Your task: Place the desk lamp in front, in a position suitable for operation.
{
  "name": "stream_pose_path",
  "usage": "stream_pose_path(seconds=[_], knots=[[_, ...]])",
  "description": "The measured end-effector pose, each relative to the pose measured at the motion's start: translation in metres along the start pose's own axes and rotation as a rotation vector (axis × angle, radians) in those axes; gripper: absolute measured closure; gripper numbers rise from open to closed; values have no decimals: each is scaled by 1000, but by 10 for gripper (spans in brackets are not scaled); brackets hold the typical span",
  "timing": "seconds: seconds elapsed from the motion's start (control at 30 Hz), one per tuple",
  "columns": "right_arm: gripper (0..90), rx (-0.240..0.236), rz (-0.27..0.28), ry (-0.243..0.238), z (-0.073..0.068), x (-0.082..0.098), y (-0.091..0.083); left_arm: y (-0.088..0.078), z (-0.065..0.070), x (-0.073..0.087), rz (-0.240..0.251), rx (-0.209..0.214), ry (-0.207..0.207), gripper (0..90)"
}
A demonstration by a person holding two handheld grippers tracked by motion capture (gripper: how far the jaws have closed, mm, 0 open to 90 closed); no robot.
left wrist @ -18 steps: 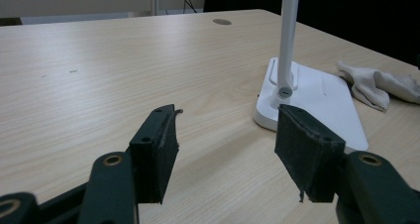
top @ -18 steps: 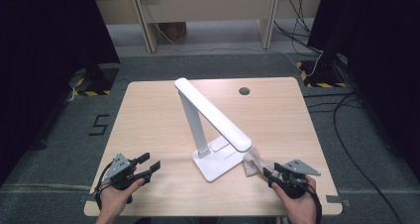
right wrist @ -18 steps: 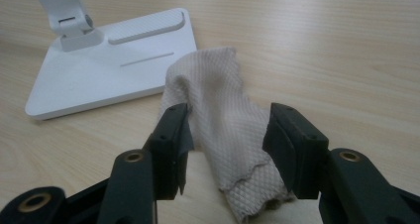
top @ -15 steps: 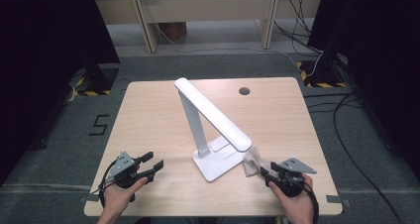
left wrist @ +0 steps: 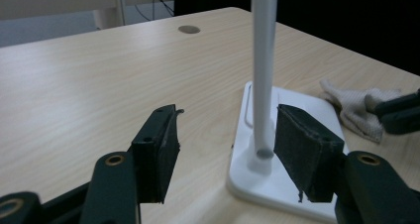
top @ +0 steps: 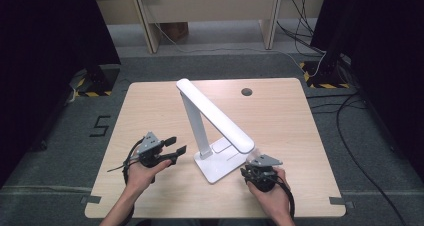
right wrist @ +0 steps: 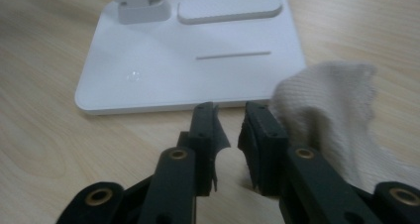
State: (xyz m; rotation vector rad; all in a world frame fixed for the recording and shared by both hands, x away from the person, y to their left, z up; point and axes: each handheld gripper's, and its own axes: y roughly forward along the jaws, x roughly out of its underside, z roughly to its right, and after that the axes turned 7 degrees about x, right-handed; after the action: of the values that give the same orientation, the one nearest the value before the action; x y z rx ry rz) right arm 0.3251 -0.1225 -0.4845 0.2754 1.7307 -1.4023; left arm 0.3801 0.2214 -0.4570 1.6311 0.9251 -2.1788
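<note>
Gripper-wise, we had our left gripper point(top: 174, 146) open wide beside the lamp point(top: 216, 123) post on the bench point(top: 150, 106), while our right gripper point(right wrist: 230, 122), jaws narrow with nothing between, sat beside the cloth point(right wrist: 329, 112) at the lamp's base.

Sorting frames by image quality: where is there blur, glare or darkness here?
High view: even light on the table, dark sides. Left gripper view: lamp post sharp, jaws soft. Right gripper view: cloth and jaws blurred, small glint on the lamp base.
</note>
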Motion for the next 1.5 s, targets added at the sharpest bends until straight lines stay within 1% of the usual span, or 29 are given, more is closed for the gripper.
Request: stream_pose_path(seconds=[0.03,0.07,0.13,0.3,0.33,0.43,0.57,0.67,0.7,0.77,0.8,0.9,0.93,1.0,1.1,1.27,1.4,1.5], knots=[[788,2,-10,-5,-3,-1,3,4,1,-4,-1,13,0,418],[798,2,-19,-20,-6,-1,6,9,1,-8,-3,19,5,419],[820,0,-30,-25,-10,-2,9,16,2,-15,-11,20,20,421],[847,-2,-53,-35,-17,-3,15,29,0,-24,4,33,3,439],[852,-2,-62,-32,-18,-3,16,30,0,-25,6,36,-2,444],[861,-3,-73,-35,-18,-3,18,35,0,-29,5,45,5,458],[863,-5,-84,-46,-20,-4,21,41,0,-32,20,58,-9,488],[865,-5,-91,-50,-21,-5,24,46,0,-33,20,65,-9,509],[865,-5,-98,-48,-21,-6,26,47,1,-34,21,65,-8,535],[866,-6,-103,-47,-22,-6,27,49,2,-34,27,71,-6,543],[867,-3,-106,-42,-22,-5,28,50,3,-34,29,72,-8,564],[871,-4,-112,-39,-21,-5,31,52,5,-35,31,75,3,612],[872,-2,-112,-39,-21,-5,31,53,6,-36,32,79,10,630],[872,-3,-111,-39,-21,-6,32,53,8,-37,24,67,22,645],[874,1,-110,-34,-20,-7,33,49,8,-36,16,52,24,691],[874,3,-106,-28,-19,-7,34,44,12,-35,3,40,39,694],[874,10,-104,-31,-18,-8,35,36,17,-33,-15,14,61,697],[874,15,-103,-31,-18,-10,37,28,22,-32,-38,-6,84,697]])
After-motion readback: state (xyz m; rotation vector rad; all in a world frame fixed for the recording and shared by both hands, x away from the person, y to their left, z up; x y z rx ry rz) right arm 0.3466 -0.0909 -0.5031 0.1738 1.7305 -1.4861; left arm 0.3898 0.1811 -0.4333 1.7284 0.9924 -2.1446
